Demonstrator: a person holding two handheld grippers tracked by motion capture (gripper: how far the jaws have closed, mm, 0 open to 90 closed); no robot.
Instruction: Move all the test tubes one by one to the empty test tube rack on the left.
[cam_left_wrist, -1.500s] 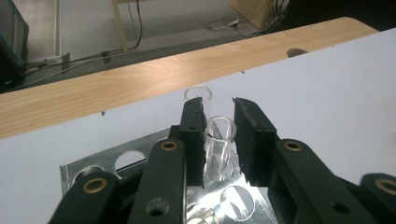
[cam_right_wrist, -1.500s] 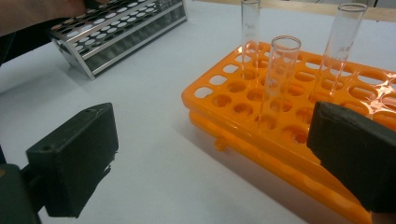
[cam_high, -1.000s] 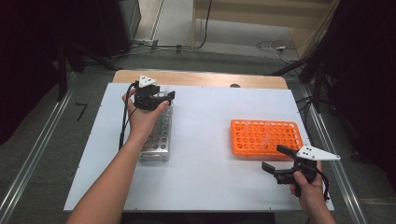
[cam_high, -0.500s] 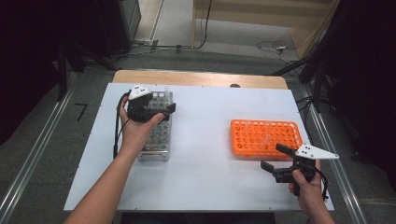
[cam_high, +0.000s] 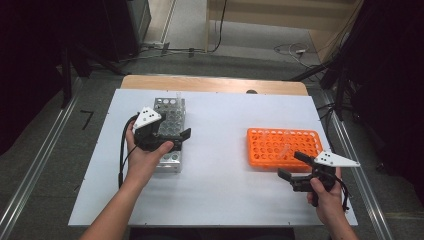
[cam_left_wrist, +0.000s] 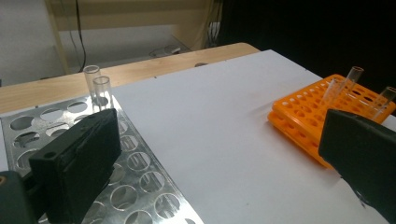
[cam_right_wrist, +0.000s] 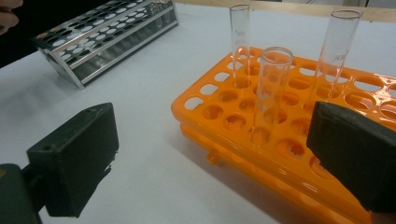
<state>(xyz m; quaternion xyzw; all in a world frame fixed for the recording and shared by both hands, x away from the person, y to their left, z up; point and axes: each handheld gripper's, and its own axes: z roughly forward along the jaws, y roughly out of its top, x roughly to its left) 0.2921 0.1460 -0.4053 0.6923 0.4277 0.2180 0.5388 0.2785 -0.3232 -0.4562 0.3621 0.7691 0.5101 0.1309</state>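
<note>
Transferring glass tubes between the two racks is taken as the work in hand, and the left half of a cycle is judged complete. The left gripper (cam_high: 177, 140) is held over the metal rack (cam_high: 167, 107), at about 9 o'clock on the white table (cam_high: 220, 190). Its jaws have just been opening and are now spread fully wide, with nothing between them. Two tubes (cam_left_wrist: 102, 91) are seated upright in the far corner holes of that rack, at roughly 11 o'clock from the left jaws. The orange rack (cam_high: 265, 150) is set at about 3 o'clock on the table, and three tubes are seen standing in it: a far one (cam_right_wrist: 239, 44), a near one (cam_right_wrist: 270, 93) and a right-hand one (cam_right_wrist: 334, 51). The right gripper (cam_high: 292, 165) is held just off the rack's near edge, at 5 o'clock from it; its jaws are wide apart and empty, with the near tube framed between them but not touched. For the next pick, the near tube is best approached first, so that the others are not brushed. The jaws should be closed gently on the upper glass and the tube lifted straight up until the holes are cleared. Tilting inside the rack is to be avoided, since glass may bind or crack.
</note>
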